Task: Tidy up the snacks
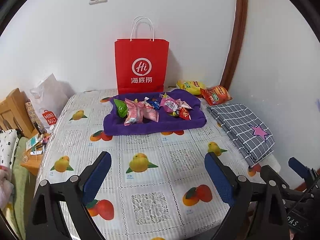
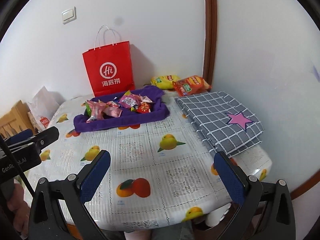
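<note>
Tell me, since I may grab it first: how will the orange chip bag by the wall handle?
The orange chip bag looks puffed, so probably light and crushable. Its glossy film may slip between fingers. It lies flat, so rolling seems unlikely.

Purple tray carrying pink, green and red snack packets, behind it a red bag with white lettering, to its right a grey white-checked cloth bearing a pink star, fruit-printed white tabletop beneath.
</note>
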`<move>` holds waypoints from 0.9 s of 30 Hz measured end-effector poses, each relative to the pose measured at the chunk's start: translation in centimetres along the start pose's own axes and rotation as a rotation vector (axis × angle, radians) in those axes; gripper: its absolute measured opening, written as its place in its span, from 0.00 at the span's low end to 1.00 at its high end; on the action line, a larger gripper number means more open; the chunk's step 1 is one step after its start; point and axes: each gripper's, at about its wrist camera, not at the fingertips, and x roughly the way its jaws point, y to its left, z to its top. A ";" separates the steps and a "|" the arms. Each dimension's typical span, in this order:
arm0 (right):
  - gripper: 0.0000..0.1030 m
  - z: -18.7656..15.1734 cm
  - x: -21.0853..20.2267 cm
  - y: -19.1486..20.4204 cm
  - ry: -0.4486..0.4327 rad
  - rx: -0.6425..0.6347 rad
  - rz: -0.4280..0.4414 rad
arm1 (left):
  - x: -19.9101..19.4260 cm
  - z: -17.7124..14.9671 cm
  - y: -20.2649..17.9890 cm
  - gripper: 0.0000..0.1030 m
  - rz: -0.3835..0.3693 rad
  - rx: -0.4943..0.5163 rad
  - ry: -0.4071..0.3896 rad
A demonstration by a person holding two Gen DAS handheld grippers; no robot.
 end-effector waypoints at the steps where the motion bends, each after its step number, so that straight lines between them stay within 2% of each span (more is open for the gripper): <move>1: 0.99 0.0 -0.1 0.0 -0.002 -0.002 0.003 | 0.0 -0.1 0.0 0.92 0.002 -0.002 0.001; 18: 0.99 -0.1 -1.7 1.7 -0.036 -0.039 0.046 | -1.5 -0.1 0.3 0.92 0.006 -0.006 -0.014; 27: 0.99 -0.1 -2.1 1.7 -0.043 -0.034 0.039 | -1.7 0.0 0.6 0.92 0.003 -0.011 -0.010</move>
